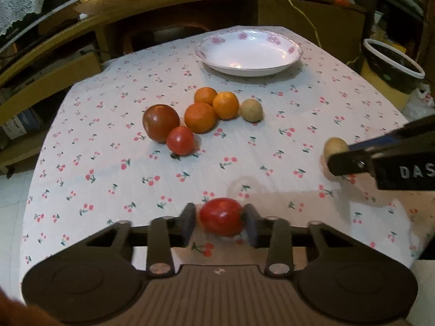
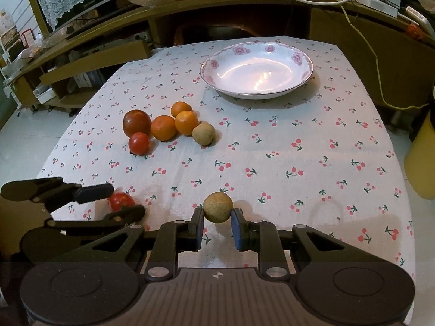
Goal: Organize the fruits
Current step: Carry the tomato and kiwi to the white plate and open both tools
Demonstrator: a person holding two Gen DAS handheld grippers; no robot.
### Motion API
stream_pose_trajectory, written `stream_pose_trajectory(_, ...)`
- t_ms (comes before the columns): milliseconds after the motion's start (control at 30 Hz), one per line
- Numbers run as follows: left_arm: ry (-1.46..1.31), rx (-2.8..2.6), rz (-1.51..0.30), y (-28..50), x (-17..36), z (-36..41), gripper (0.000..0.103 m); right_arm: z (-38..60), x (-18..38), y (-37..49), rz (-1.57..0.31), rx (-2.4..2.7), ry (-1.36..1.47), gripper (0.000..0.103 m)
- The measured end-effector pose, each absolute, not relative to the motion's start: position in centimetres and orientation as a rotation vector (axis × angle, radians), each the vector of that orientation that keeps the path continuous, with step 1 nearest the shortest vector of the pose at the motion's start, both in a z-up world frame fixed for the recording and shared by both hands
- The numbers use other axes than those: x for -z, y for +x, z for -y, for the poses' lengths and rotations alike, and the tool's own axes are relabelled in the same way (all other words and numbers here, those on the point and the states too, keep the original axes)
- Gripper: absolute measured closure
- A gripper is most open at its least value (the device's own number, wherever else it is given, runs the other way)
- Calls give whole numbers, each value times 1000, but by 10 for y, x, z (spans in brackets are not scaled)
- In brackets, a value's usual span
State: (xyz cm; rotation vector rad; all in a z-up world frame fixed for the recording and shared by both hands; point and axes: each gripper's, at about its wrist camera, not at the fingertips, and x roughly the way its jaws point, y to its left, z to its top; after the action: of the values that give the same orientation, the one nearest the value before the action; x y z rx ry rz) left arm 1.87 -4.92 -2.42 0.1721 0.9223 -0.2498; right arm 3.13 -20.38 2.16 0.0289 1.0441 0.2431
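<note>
a small red tomato [image 1: 221, 220] is clamped between the two pads of the left gripper [image 1: 220, 221], whose jaws are drawn in close on either side of it, low over the cherry-printed tablecloth [image 1: 163, 179] near its front edge. in the right wrist view a round tan fruit [image 2: 217, 207] is pinched between the blue-padded fingers of the right gripper [image 2: 217, 218], the jaws closed tight against its sides. the two grippers are seen side by side, the left one's tomato being well apart from the tan fruit.

further back on the cloth a cluster of fruit is gathered: a large dark red tomato [image 1: 161, 122] touching a smaller red tomato [image 1: 180, 140], three oranges [image 1: 200, 117] packed against each other just to the right, and a second tan fruit [image 1: 251, 110] just beside the rightmost orange. beyond the cluster, towards the far edge, a white dish [image 1: 248, 52] with a pink floral rim is set, and nothing is seen lying in it. on the wooden shelf [image 2: 190, 8] behind the table more oranges and an apple are piled, partly cut off by the top of the view
</note>
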Motion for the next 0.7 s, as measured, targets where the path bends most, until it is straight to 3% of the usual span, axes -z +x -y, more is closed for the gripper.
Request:
stream_pose_trajectory(333,162,288,-931,36,5,58,64,201,-34,43,-1004,-238,27,80)
stream_pose_trajectory(700,84,321,-853,123,-25,66,64,213,-37,106,-986,-206,73,80)
